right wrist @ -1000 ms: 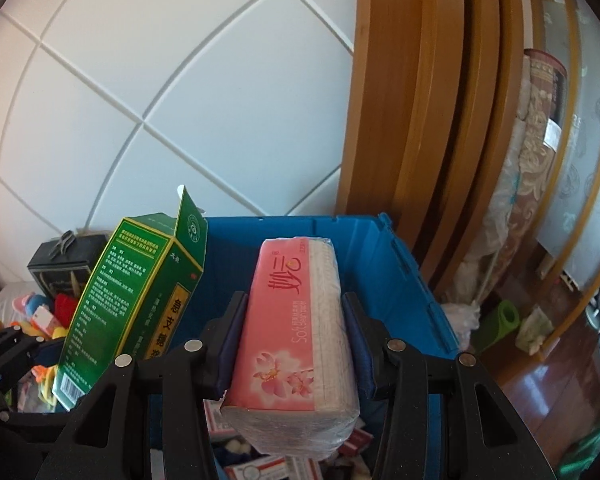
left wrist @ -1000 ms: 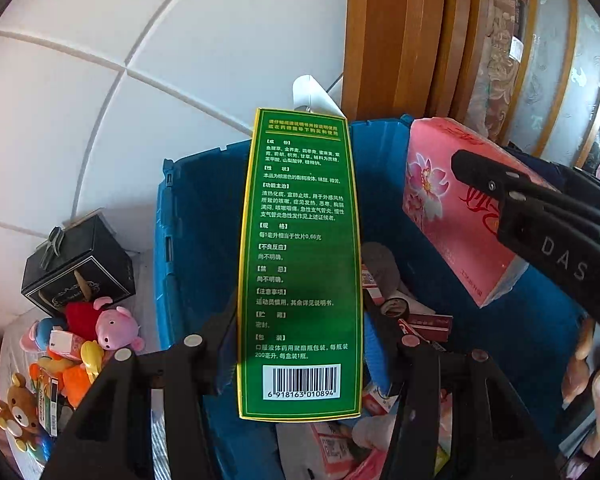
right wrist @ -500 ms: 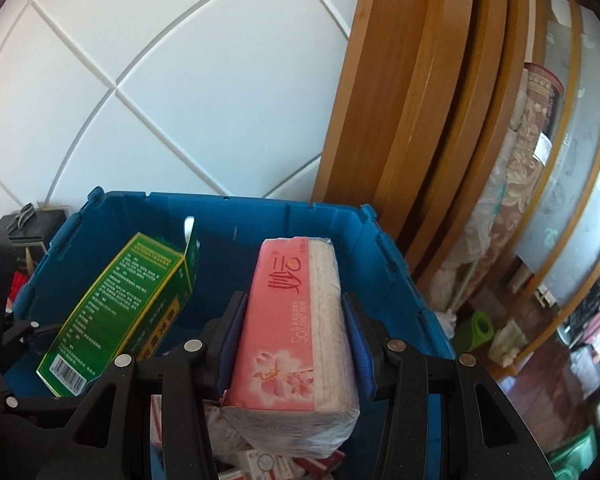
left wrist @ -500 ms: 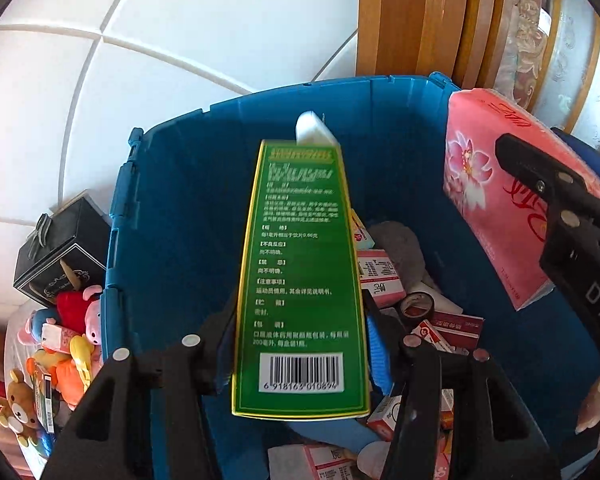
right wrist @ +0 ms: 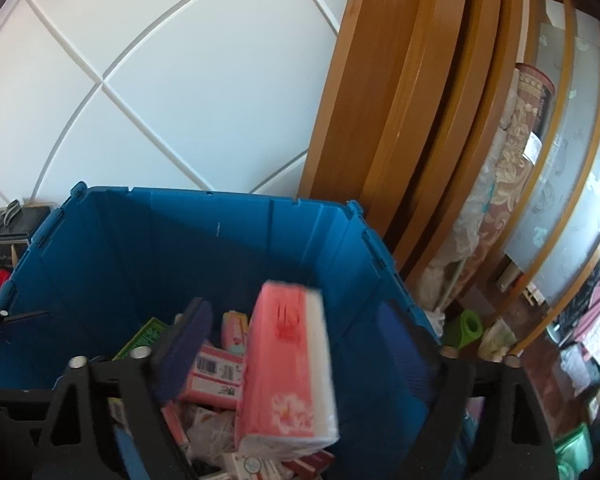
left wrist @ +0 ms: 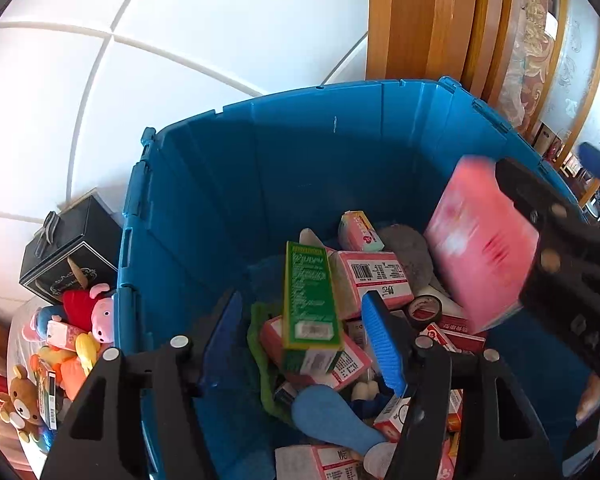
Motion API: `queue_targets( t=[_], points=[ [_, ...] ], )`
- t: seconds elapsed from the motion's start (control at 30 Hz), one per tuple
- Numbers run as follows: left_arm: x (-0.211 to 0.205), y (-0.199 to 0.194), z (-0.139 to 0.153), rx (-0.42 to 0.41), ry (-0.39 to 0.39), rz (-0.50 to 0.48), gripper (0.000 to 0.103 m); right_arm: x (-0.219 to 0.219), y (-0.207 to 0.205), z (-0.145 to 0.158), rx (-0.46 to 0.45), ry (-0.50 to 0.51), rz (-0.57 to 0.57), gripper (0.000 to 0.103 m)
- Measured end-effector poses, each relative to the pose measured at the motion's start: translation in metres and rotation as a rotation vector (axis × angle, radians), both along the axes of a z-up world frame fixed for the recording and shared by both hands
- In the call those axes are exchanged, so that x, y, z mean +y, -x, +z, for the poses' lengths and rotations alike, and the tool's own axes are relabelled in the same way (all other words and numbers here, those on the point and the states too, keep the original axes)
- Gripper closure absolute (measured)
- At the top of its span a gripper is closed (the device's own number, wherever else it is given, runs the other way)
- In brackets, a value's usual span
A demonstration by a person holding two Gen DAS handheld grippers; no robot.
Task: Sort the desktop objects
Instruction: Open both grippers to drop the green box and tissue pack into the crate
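Both grippers are above the blue bin (left wrist: pixel 228 200). The left gripper (left wrist: pixel 304 340) is opening, and the green medicine box (left wrist: pixel 308 300) lies free on the boxes inside the bin. The right gripper (right wrist: pixel 296 344) is opening wide; the pink tissue pack (right wrist: pixel 288 364), blurred, is between its jaws and touches neither.
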State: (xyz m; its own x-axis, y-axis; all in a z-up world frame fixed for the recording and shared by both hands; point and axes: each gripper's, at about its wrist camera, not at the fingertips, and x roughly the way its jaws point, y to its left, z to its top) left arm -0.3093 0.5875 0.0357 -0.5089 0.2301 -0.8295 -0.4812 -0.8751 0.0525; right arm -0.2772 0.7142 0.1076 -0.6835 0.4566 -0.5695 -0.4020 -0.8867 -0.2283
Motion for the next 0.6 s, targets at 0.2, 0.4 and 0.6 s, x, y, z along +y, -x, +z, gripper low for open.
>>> queue_targets(
  t=[0.2, 0.4, 0.6],
  points=[
    [-0.005, -0.001, 0.002, -0.004, 0.006, 0.007, 0.042, -0.001, -0.001, 0.002, 0.011, 0.007, 0.003, 0.000],
    [-0.018, -0.008, 0.014, -0.006, 0.000, 0.013, 0.042, -0.006, -0.001, 0.000, -0.002, -0.010, 0.023, 0.000],
    [-0.048, -0.024, 0.040, -0.018, -0.014, -0.017, 0.041, -0.014, -0.008, 0.006, 0.026, -0.001, 0.060, 0.000]
  ],
)
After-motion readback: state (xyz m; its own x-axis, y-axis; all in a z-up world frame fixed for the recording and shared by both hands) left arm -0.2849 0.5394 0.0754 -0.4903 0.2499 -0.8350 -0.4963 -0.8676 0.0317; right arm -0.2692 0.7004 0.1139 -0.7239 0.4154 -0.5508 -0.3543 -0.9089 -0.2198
